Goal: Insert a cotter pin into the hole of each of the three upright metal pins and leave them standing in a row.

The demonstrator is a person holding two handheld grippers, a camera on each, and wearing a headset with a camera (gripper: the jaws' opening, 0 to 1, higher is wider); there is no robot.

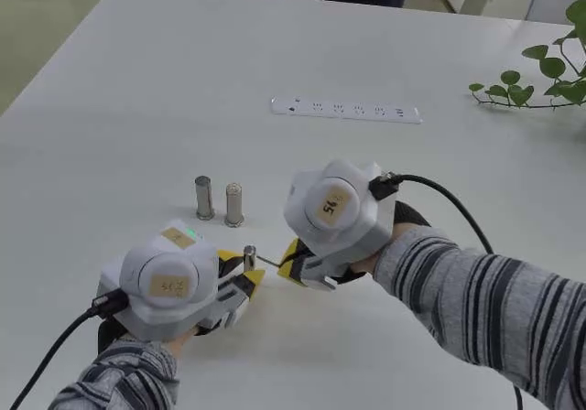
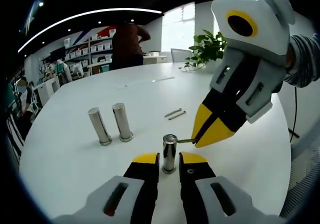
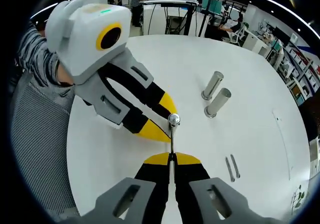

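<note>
One upright metal pin (image 1: 249,256) (image 2: 169,154) (image 3: 173,119) stands between the yellow tips of my left gripper (image 1: 248,274) (image 2: 169,158), which is shut on it. My right gripper (image 1: 290,262) (image 3: 171,158) is shut on a thin cotter pin (image 1: 269,262) (image 3: 171,140) (image 2: 185,141) whose tip meets the top of that pin. Two more metal pins (image 1: 204,197) (image 1: 234,204) (image 2: 99,126) (image 2: 122,121) (image 3: 213,85) (image 3: 218,102) stand side by side farther back. Two spare cotter pins (image 2: 175,114) (image 3: 231,167) lie flat on the white table (image 1: 137,108).
A white power strip (image 1: 346,110) lies across the far middle of the table. A leafy plant (image 1: 545,80) reaches in at the far right edge. A cable (image 1: 458,213) runs from my right gripper. A person stands beyond the table's far side in the left gripper view.
</note>
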